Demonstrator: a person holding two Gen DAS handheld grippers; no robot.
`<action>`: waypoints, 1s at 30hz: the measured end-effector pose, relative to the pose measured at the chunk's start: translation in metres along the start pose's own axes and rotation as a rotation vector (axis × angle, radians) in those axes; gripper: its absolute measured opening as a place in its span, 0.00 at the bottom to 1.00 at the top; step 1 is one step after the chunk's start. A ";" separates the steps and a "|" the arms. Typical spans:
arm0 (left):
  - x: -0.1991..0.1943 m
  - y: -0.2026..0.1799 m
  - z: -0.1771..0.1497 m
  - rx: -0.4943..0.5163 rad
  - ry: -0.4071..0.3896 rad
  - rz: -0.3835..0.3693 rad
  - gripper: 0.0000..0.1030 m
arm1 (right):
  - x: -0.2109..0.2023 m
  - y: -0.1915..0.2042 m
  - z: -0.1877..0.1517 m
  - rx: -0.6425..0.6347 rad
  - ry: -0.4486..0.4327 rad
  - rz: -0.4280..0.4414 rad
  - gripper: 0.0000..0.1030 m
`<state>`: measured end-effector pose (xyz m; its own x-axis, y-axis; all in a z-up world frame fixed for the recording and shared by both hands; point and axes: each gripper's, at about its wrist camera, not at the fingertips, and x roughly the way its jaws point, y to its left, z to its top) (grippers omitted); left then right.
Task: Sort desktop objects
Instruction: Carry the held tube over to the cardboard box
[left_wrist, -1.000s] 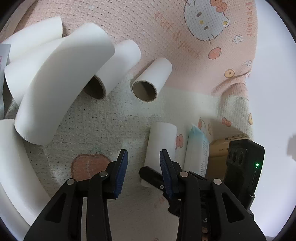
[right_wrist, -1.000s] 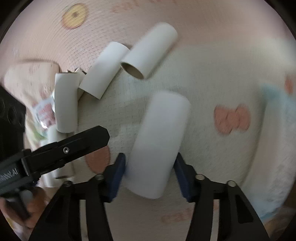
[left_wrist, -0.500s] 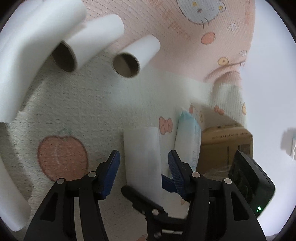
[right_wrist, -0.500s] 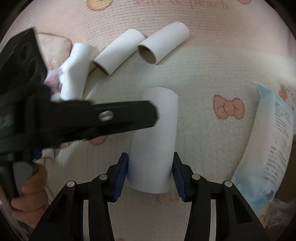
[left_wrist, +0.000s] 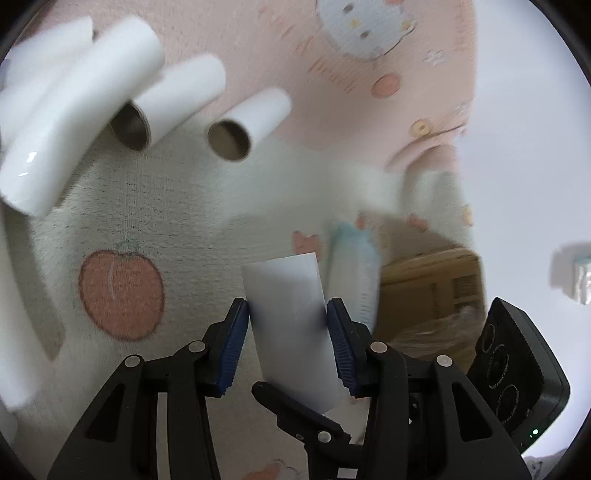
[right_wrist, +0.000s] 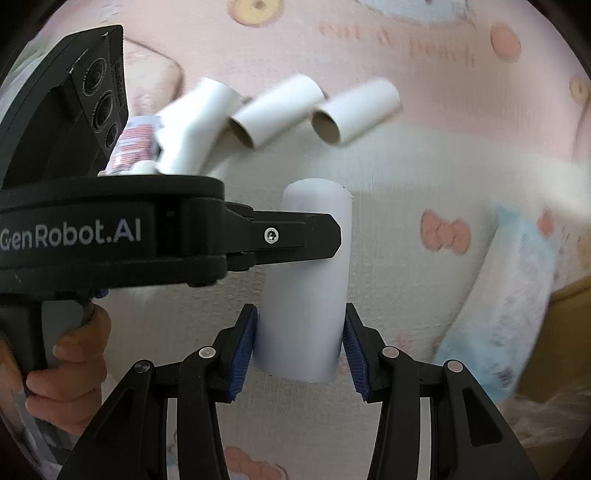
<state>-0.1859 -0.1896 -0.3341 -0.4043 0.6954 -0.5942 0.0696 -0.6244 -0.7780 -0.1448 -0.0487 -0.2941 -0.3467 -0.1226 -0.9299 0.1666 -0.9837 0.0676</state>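
Note:
A white paper tube (right_wrist: 310, 258) is held above the patterned cloth, and my right gripper (right_wrist: 300, 321) is shut on its lower end. In the left wrist view the same tube (left_wrist: 288, 295) stands between the blue pads of my left gripper (left_wrist: 286, 310). Those jaws are closing and the pads meet the tube's sides. One left finger (right_wrist: 295, 236) crosses in front of the tube; the other finger is hidden behind it. A right finger (left_wrist: 295, 410) shows under the tube.
Two more tubes (left_wrist: 251, 122) (left_wrist: 173, 99) and larger curled white rolls (left_wrist: 74, 110) lie at the back left on the cloth (left_wrist: 122, 295). A blue-white tissue pack (right_wrist: 509, 295) and a cardboard box (left_wrist: 432, 280) sit to the right. A hand (right_wrist: 74, 354) grips the left tool's handle.
My left gripper moved from empty cloth onto the tube, opened wide, then narrowed onto its sides. The right gripper kept its hold, rolled and lifted the tube a little.

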 end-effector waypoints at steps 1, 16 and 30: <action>-0.006 -0.003 -0.003 -0.003 -0.020 -0.011 0.47 | -0.008 0.003 -0.001 -0.027 -0.011 0.003 0.42; -0.066 -0.078 -0.058 0.069 -0.173 0.043 0.46 | -0.080 0.026 -0.026 -0.197 -0.095 -0.027 0.42; -0.088 -0.192 -0.073 0.285 -0.235 0.109 0.41 | -0.166 0.018 -0.046 -0.083 -0.294 -0.020 0.42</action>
<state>-0.0975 -0.1047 -0.1474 -0.6089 0.5395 -0.5816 -0.1190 -0.7869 -0.6054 -0.0419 -0.0404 -0.1548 -0.6013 -0.1481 -0.7852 0.2280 -0.9736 0.0090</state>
